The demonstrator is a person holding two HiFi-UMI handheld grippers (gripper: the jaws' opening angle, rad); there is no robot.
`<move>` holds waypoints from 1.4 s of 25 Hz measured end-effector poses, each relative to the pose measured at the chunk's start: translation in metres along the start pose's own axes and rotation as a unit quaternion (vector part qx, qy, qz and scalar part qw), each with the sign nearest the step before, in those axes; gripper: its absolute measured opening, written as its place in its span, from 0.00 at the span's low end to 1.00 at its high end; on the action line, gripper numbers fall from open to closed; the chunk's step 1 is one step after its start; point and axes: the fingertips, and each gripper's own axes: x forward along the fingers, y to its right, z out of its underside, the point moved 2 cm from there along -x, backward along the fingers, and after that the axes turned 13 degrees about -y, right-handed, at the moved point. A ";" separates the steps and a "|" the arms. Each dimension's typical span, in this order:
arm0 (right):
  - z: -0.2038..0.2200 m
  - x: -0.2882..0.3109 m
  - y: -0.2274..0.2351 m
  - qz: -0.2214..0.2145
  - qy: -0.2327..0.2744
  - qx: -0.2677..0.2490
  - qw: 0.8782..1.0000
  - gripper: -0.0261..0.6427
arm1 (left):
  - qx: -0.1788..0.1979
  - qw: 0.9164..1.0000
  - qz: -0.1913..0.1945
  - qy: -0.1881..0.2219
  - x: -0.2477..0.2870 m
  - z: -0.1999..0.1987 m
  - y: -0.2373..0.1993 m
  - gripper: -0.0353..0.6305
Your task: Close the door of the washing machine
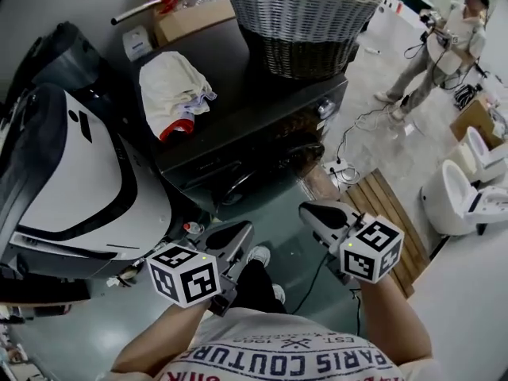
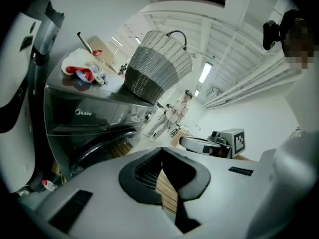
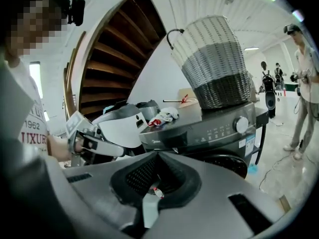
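The dark washing machine (image 1: 262,109) stands ahead of me, with its round door (image 1: 238,187) low on the front. I cannot tell whether the door sits flush or ajar. The machine (image 2: 94,116) and door ring (image 2: 99,146) fill the left of the left gripper view. In the right gripper view the machine (image 3: 214,128) and door (image 3: 227,163) lie ahead. My left gripper (image 1: 232,236) and right gripper (image 1: 316,211) are both shut and empty, held close to my body, short of the door. Their tips meet at the left gripper (image 2: 160,151) and the right gripper (image 3: 157,155).
A wicker basket (image 1: 305,18) and a crumpled cloth (image 1: 175,90) rest on the machine's top. A white and black appliance (image 1: 71,173) stands to the left. Wooden slats (image 1: 389,213) and a power strip with cables (image 1: 341,169) lie on the floor at right. A person (image 1: 444,46) stands far back.
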 end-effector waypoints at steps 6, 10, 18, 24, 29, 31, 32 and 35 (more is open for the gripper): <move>-0.032 -0.072 -0.052 -0.026 0.069 -0.022 0.997 0.07 | 0.045 0.997 0.034 0.059 -0.040 -0.022 0.059 0.09; -0.035 -0.097 -0.075 -0.031 0.086 -0.043 0.995 0.07 | 0.083 0.991 0.050 0.090 -0.062 -0.030 0.091 0.09; -0.047 -0.125 -0.090 -0.028 0.122 -0.058 0.990 0.07 | 0.159 0.981 0.040 0.104 -0.082 -0.039 0.122 0.09; -0.054 -0.130 -0.086 -0.030 0.130 -0.053 0.990 0.07 | 0.171 0.978 0.043 0.108 -0.083 -0.047 0.133 0.09; -0.053 -0.132 -0.083 -0.032 0.133 -0.052 0.989 0.07 | 0.172 0.978 0.042 0.108 -0.077 -0.048 0.135 0.09; -0.052 -0.132 -0.082 -0.032 0.133 -0.052 0.989 0.07 | 0.173 0.979 0.043 0.102 -0.073 -0.045 0.136 0.09; -0.051 -0.132 -0.082 -0.031 0.133 -0.052 0.989 0.07 | 0.173 0.979 0.043 0.100 -0.071 -0.044 0.136 0.09; -0.050 -0.134 -0.081 -0.028 0.134 -0.052 0.989 0.07 | 0.174 0.979 0.043 0.095 -0.066 -0.044 0.137 0.09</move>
